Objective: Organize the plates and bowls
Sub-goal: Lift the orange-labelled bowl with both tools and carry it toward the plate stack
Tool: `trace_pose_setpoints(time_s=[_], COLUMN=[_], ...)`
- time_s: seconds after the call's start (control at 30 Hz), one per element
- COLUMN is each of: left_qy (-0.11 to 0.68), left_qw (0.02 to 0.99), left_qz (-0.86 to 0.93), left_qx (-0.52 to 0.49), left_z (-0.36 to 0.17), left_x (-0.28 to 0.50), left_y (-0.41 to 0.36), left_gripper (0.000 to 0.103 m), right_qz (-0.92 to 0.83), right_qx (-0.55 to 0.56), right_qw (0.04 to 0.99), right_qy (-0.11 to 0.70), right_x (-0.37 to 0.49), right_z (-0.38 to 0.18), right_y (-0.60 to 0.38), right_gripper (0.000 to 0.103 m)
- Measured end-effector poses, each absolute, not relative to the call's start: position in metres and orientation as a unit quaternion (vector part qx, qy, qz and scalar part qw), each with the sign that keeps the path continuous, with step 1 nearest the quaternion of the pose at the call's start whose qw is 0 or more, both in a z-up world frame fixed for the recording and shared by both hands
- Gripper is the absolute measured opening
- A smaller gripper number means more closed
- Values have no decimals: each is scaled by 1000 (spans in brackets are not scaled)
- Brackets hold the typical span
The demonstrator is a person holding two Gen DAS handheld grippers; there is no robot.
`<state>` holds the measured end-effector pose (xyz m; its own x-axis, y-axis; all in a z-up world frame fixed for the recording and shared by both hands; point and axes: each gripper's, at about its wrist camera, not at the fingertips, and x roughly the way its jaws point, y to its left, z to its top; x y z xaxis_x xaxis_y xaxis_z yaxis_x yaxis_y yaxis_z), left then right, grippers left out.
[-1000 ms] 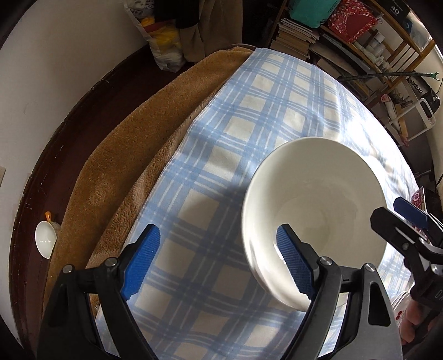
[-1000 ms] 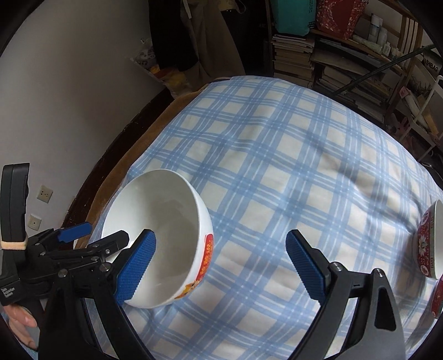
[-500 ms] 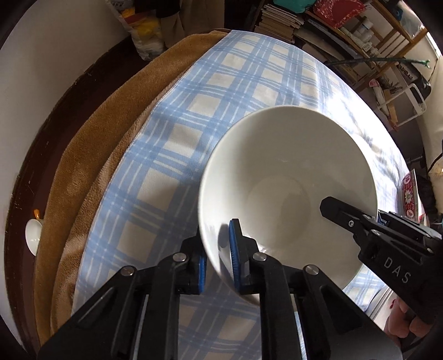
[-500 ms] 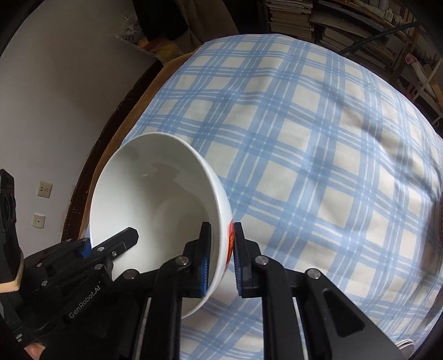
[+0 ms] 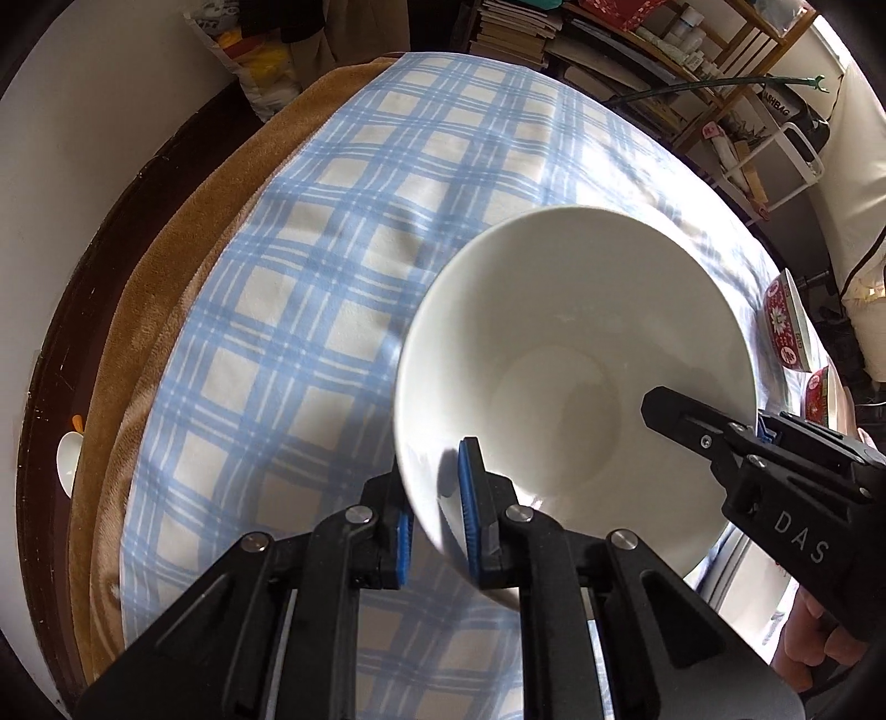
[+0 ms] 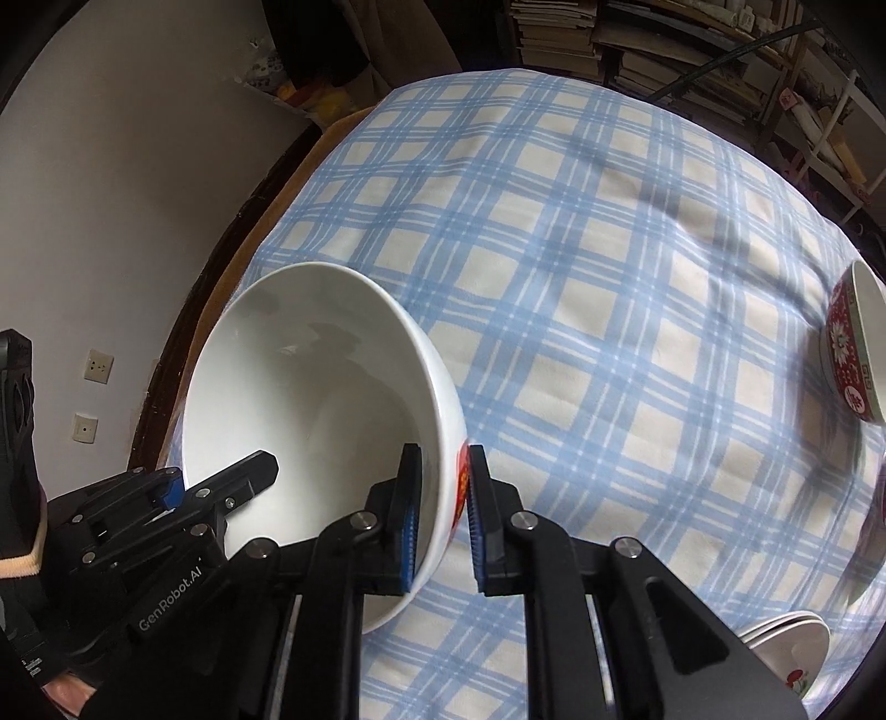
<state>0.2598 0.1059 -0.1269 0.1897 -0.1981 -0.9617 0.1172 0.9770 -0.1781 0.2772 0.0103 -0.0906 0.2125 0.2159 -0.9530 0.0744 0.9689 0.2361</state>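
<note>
A: What's changed closest in?

B: Both grippers have closed. A second ago their blue pads stood wide apart beside the white bowl (image 5: pixel 576 382); now the left gripper (image 5: pixel 434 520) is clamped on the bowl's rim, 1 pad inside and 1 outside, and the right gripper (image 6: pixel 443 520) pinches the opposite rim the same way, its outer pad over the red print on the wall.

A: So 2 grips on 1 bowl?

B: Yes. Each wrist view shows the other tool reaching in at the far rim. The bowl looks tilted, and seems to have shifted over the blue checked cloth (image 6: pixel 609 277) since then, though I can't tell for certain that its base is clear of the fabric.

A: What does that mean for the job?

B: My reading is that the grasp is done and the carry is starting. Further right on the cloth a red patterned bowl (image 6: pixel 850 343) lies on its side, with stacked white dishes (image 6: pixel 786 642) at the near right edge; those look like the likely destination.

A: Anything beyond?

B: A brown blanket (image 5: pixel 166 288) under the cloth, then bookshelves (image 6: pixel 559 33) at the back.
</note>
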Motion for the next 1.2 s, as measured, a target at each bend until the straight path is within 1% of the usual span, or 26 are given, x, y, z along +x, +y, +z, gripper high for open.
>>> trace_pose_setpoints(time_s=[0.23,0.53,0.77,0.93,1.03,1.2], left_qy=[628,618,613,626,627,624], left_qw=[771,777,781,771,770,774], left_qz=[-107,-119,-113,-114,-115,-107], left_qx=[-3,17,24,21,12,10], left_z=[-111,-114,-116,-131,-134,-136], left_x=[221,153,138,137,138,140], left_y=[74,49,44,42,42,42], left_gripper=[15,16,16,16,16,16], right_qz=[37,36,39,37,32,27], right_qx=[129,146,127,116,126,114], right_qw=[773,777,794,786,780,776], right_qy=[619,611,594,606,612,620], right_x=[236,167,143,142,141,142], right_z=[-80,-78,-82,-97,-107,-117], right_y=[-15,-40,-38,-38,-41,-38], right_gripper=[16,16,17,16,16,16])
